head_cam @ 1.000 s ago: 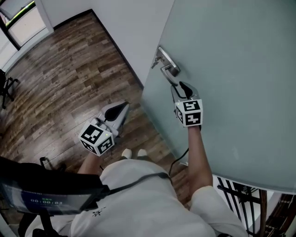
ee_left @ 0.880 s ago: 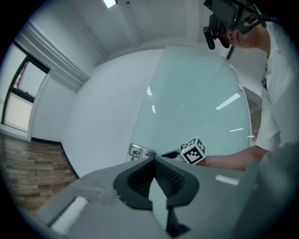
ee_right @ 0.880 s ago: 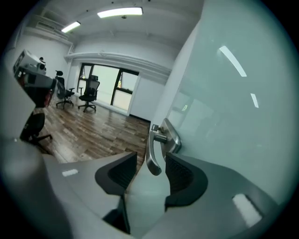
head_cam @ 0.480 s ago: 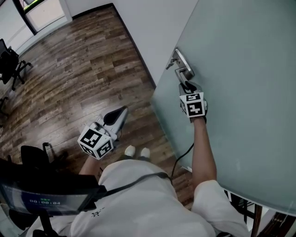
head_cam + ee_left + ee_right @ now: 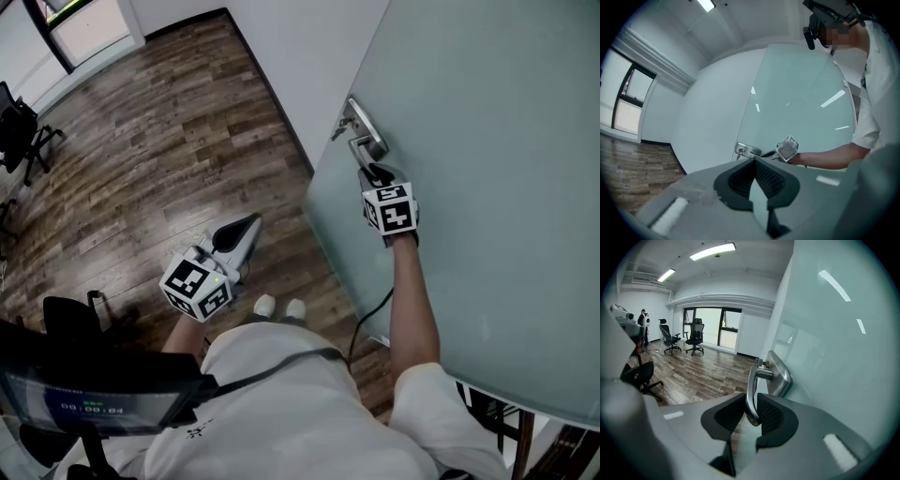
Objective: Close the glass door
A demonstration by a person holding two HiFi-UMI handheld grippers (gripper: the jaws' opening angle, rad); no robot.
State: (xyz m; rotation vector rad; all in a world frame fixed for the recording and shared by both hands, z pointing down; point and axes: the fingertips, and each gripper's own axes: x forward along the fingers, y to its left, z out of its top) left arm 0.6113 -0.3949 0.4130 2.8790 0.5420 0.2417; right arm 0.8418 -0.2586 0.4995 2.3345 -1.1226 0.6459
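Note:
A frosted glass door (image 5: 487, 141) fills the right of the head view, with a metal lever handle (image 5: 361, 141) near its edge. My right gripper (image 5: 372, 169) reaches up to that handle. In the right gripper view the handle's lever (image 5: 751, 394) hangs down between the right gripper's (image 5: 751, 411) dark pads, which have just been closing and touch it on both sides. The left gripper (image 5: 246, 225) hangs low over the floor, away from the door. Its tips (image 5: 753, 161) meet with nothing between them. It looks at the door (image 5: 801, 103) and the handle plate (image 5: 746, 150).
A white wall (image 5: 281, 56) meets the door's free edge. Wood floor (image 5: 141, 141) spreads to the left, with a black office chair (image 5: 23, 131) at its far edge. More chairs (image 5: 696, 338) and a standing person (image 5: 643, 319) are by the far window. A black chair (image 5: 640, 373) stands nearer.
The right gripper has moved onto the handle and its jaws have narrowed round the lever. The left gripper has hardly moved.

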